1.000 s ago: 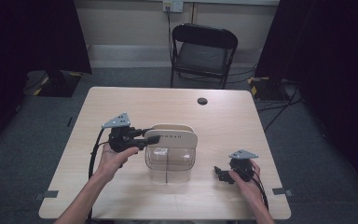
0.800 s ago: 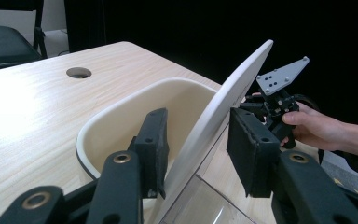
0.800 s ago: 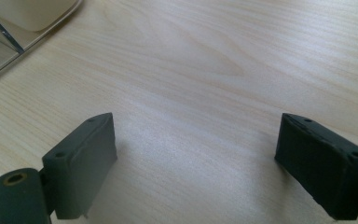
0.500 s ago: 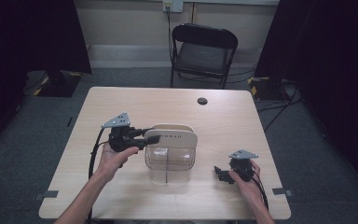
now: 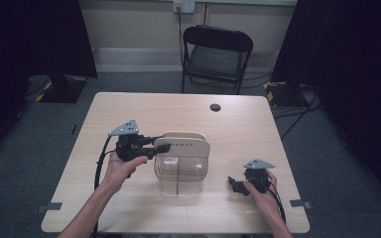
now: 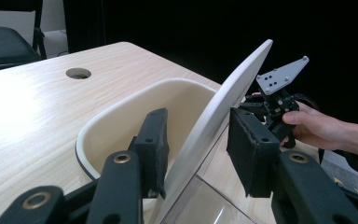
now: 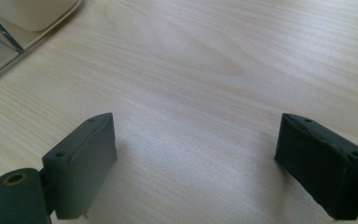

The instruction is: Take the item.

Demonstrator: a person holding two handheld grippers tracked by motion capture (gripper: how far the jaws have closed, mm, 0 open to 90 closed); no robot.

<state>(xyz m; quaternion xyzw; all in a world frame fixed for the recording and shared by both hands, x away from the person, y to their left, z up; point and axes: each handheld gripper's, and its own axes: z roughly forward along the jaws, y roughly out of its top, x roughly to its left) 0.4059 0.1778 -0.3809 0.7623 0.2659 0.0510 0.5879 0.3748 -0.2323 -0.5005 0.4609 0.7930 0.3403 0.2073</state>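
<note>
Nothing has shifted since the earlier frames: both hands, the lid and the container sit just as they did. On the table (image 5: 129, 106), the clear container (image 5: 180, 174) stands slightly toward the near edge from the middle, with a cream lid (image 5: 181, 144) tilted up along its far side. The left gripper (image 5: 159, 143) reaches in from the left edge side, its forearm angled up from the near-left corner, the hand wrapped under the black body with the grey plate on top. In the left gripper view the lid (image 6: 223, 112) stands steeply tilted between the two black pads (image 6: 154, 144); the left pad lies against the lid's face while the other pad sits just beside its far face, so the tongs straddle the lid's edge, and I cannot tell whether they truly pinch it. Behind the lid, the cream inner rim of the container (image 6: 116, 121) curves away.

Near the right end of the near edge, the right gripper (image 5: 233, 183) rests low on the table, held by a hand coming from the near-right corner, jaws pointing left toward the container. In the right gripper view its pads (image 7: 86, 158) are spread wide over bare wood, gripping nothing.
</note>
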